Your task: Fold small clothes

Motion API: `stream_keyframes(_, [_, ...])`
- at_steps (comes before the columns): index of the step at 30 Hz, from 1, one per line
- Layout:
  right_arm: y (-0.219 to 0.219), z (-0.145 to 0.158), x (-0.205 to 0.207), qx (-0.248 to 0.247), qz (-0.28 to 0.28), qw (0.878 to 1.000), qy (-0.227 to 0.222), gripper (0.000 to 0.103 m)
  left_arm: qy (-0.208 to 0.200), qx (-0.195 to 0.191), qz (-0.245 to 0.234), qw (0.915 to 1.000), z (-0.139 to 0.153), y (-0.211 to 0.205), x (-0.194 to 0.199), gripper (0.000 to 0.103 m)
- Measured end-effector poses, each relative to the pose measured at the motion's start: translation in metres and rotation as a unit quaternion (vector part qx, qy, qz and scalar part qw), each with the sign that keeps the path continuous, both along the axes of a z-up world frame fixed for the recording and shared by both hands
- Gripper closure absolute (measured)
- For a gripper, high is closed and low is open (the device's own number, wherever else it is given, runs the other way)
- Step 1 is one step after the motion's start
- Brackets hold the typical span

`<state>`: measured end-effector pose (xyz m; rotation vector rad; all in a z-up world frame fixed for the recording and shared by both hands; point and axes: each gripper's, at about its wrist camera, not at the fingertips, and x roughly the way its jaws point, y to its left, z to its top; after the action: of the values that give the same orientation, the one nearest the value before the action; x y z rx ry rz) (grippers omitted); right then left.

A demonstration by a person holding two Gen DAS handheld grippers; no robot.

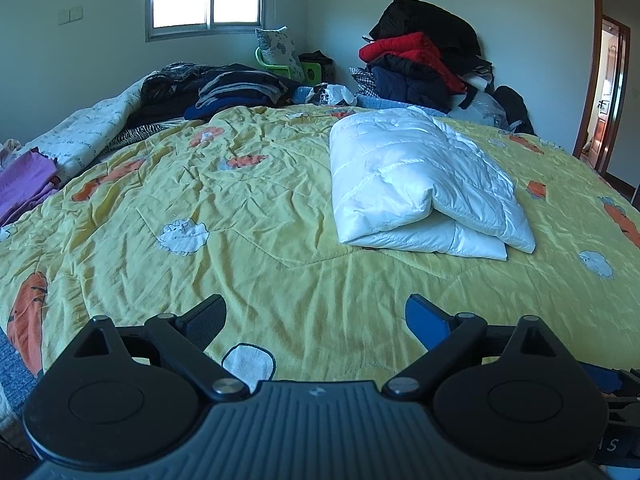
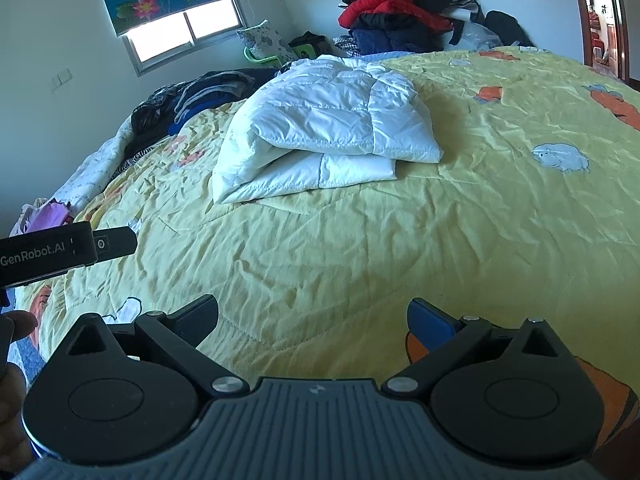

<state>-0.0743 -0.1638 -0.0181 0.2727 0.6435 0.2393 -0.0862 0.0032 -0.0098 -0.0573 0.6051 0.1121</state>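
Observation:
A white quilted jacket [image 1: 420,188] lies folded on the yellow bedspread [image 1: 240,208], ahead and to the right of my left gripper [image 1: 316,320]. That gripper is open and holds nothing. In the right wrist view the same white jacket [image 2: 328,128] sits ahead, well beyond my right gripper [image 2: 314,320], which is open and empty over the yellow bedspread [image 2: 400,240]. The left gripper's body [image 2: 60,252] shows at the left edge of the right wrist view, with a hand [image 2: 16,360] below it.
Dark folded clothes [image 1: 236,88] are piled at the far left of the bed. A tall heap of red and black jackets [image 1: 424,56] stands at the far right. Purple clothes [image 1: 24,180] lie at the left edge. A doorway [image 1: 608,92] opens on the right.

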Motion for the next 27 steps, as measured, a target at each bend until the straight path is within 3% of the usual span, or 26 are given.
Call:
stream_keyframes(9, [-0.001, -0.003, 0.001, 0.004, -0.001, 1.0, 0.005, 0.0, 0.001, -0.004, -0.005, 1.0, 0.0, 0.001, -0.001, 0.006])
stream_keyframes(13, [-0.001, -0.003, 0.001, 0.005, 0.0, 1.0, 0.007, 0.0, 0.009, -0.032, -0.018, 0.9993, 0.001, 0.006, 0.0, 0.006])
stream_keyframes(18, [0.001, -0.004, 0.0, 0.001, 0.003, 1.0, 0.006, 0.0, 0.006, -0.033, -0.023, 0.9992, 0.003, 0.006, 0.003, 0.006])
stream_keyframes(23, [0.001, -0.004, 0.0, 0.0, 0.004, 1.0, 0.007, 0.0, -0.015, -0.072, -0.025, 0.997, 0.012, 0.015, 0.004, 0.0])
stream_keyframes(27, [0.0, -0.004, 0.0, 0.001, 0.004, 1.0, 0.008, 0.0, -0.03, -0.081, -0.013, 0.9962, 0.016, 0.024, 0.0, 0.0])
